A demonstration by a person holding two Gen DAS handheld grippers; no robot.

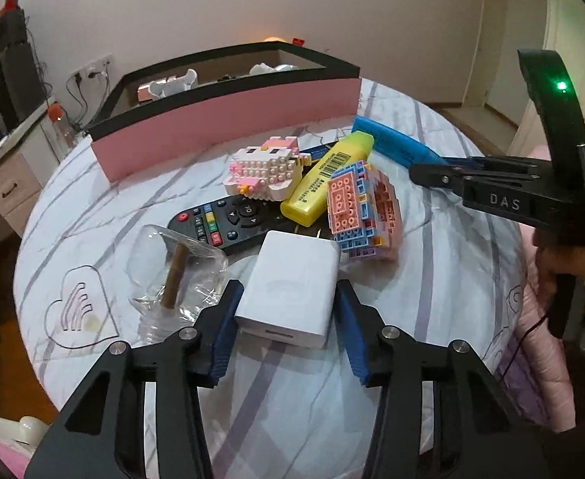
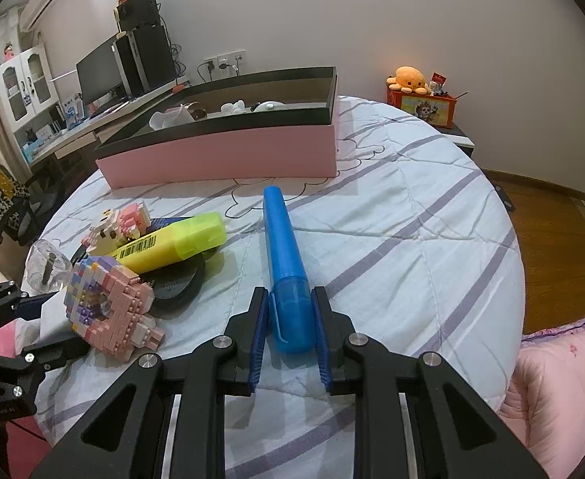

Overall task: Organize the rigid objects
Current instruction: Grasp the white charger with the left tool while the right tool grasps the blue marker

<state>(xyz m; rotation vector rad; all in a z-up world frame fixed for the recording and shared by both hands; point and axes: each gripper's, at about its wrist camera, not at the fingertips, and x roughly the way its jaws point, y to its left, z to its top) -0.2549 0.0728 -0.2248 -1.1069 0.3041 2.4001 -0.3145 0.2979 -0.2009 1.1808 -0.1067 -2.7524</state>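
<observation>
The left hand-held gripper (image 1: 288, 311) pinches a white rectangular plastic charger block (image 1: 292, 287) on the quilted bed (image 1: 432, 279), the right hand-held gripper (image 2: 290, 315) clamps a blue plastic marker (image 2: 286, 263); both likely await lifting toward the pink cardboard box (image 2: 220, 151).

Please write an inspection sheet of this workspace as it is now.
Surface: white quilted bed cover with grey stripes.
Job's things: white plastic charger block, blue marker pen, yellow highlighter, black remote control, two toy-brick models, pink open box.
Clutter: clear plastic wrapper.
Grippers: left gripper closed on the charger; right gripper shut on the pen.
Cables: thin black wire.
Surroundings: desk with monitor.
</observation>
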